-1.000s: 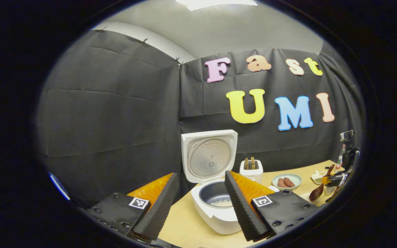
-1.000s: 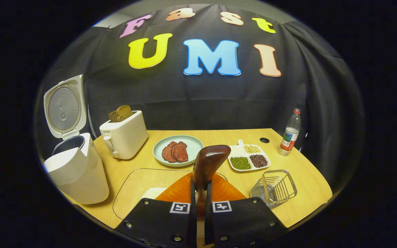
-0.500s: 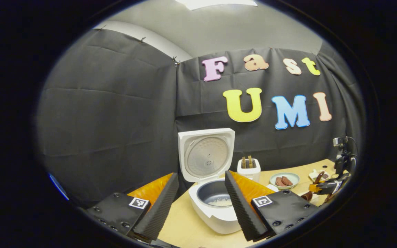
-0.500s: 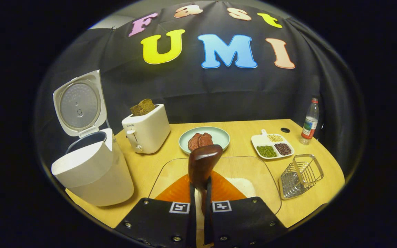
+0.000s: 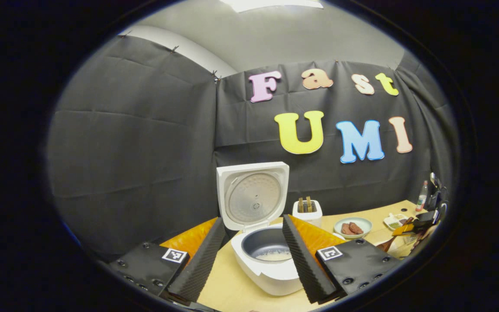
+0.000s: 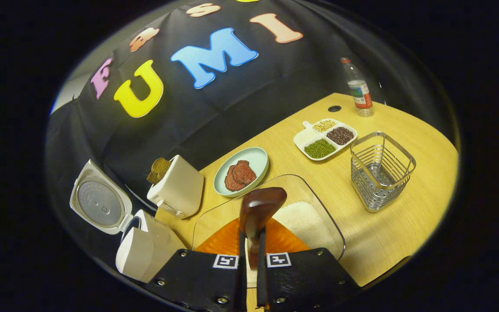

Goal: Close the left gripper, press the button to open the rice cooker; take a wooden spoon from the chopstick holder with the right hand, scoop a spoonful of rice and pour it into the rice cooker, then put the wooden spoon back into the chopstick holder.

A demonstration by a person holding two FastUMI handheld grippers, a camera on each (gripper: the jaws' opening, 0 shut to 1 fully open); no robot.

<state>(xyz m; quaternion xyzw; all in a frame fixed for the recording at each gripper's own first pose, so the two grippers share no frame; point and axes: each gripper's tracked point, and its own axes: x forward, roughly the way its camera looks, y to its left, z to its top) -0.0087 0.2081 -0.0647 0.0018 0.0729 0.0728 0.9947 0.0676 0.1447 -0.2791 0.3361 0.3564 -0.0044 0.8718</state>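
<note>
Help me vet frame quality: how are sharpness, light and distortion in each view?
Left gripper view: sharp; ceiling light glares at top; fisheye bends the walls. Right gripper view: evenly lit, horizon tilted, table edge bowed; wooden spoon shows a soft highlight.

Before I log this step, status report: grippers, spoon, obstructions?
Left gripper open. Right gripper shut on dark wooden spoon, over clear rice tray. White rice cooker open. Nothing blocking.

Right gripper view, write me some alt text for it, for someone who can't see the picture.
The right gripper is shut on a wooden spoon, held above a clear tray of rice on a wooden table. An empty wire chopstick holder stands to the right. Farther back are a plate of meat, a toaster and the open rice cooker.
</note>
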